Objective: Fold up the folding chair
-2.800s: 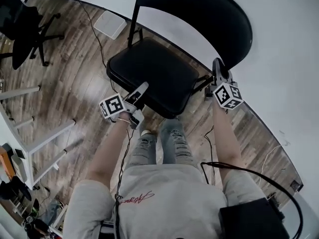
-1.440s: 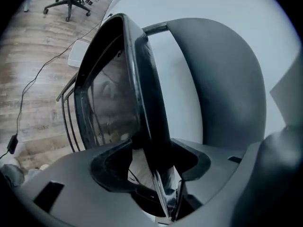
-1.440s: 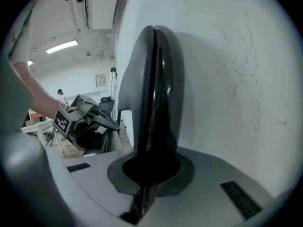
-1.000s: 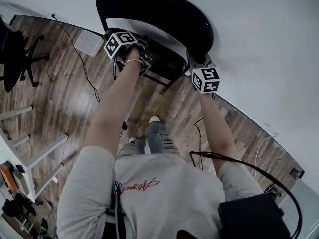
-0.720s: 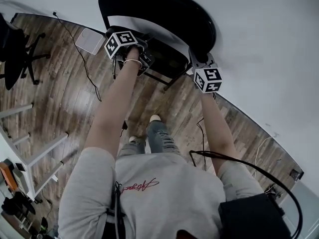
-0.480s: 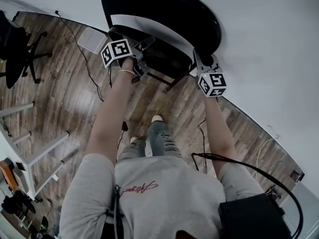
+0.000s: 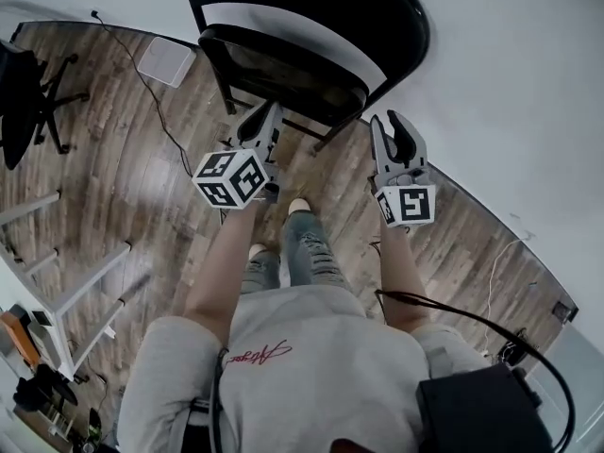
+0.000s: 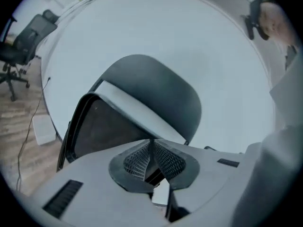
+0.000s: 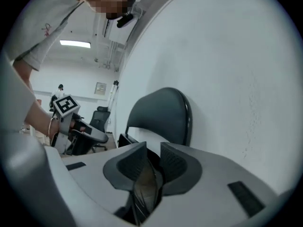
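Note:
The black folding chair [image 7: 293, 78] stands folded, its seat tipped up against the backrest, close to the white wall. Both grippers hang in the air in front of it and touch nothing. In the head view my left gripper [image 7: 267, 118] points at the seat's lower edge. Its jaws are closing and its pads [image 8: 142, 161] meet with nothing between them. My right gripper [image 7: 391, 128] is off the chair's right side, its jaws opening with a clear gap and nothing held. The chair [image 8: 142, 103] fills the left gripper view, and the chair [image 9: 163, 112] rises behind the right gripper [image 9: 152, 151].
A black office chair [image 7: 24, 83] stands at the far left. A white floor box [image 7: 165, 61] and a cable [image 7: 142, 83] lie on the wood floor left of the folding chair. White desk legs [image 7: 85, 281] are at lower left. The person's feet [image 7: 297, 206] are below the grippers.
The chair went from open to folded. Both grippers have come off it and drawn back toward the person. The left jaws closed, the right jaws opened.

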`<act>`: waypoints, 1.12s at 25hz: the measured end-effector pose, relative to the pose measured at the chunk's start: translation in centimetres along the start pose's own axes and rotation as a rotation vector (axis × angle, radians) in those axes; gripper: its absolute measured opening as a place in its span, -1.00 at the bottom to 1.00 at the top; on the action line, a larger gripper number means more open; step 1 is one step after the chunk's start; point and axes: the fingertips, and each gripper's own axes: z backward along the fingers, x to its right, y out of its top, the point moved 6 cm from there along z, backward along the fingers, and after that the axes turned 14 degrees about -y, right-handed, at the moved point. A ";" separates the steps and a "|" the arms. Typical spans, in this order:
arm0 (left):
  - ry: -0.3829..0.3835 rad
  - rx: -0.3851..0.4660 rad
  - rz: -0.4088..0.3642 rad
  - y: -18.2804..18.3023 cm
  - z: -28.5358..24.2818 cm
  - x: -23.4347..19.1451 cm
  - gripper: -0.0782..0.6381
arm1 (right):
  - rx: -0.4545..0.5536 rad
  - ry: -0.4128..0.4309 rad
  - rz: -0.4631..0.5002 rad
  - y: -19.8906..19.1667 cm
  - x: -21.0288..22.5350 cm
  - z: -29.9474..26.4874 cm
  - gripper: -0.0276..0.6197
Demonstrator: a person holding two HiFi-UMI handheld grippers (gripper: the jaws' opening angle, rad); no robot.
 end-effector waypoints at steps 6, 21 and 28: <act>-0.061 0.062 -0.360 2.5 6.0 9.4 -0.73 | 0.064 0.053 0.028 8.0 -6.9 4.9 -0.84; -0.302 0.130 -0.603 5.3 22.9 21.1 -0.73 | 0.209 0.118 -0.002 19.6 -21.3 19.8 -0.87; -0.342 0.132 -0.610 3.6 27.5 23.4 -0.73 | 0.211 0.113 0.002 19.8 -23.7 24.9 -0.87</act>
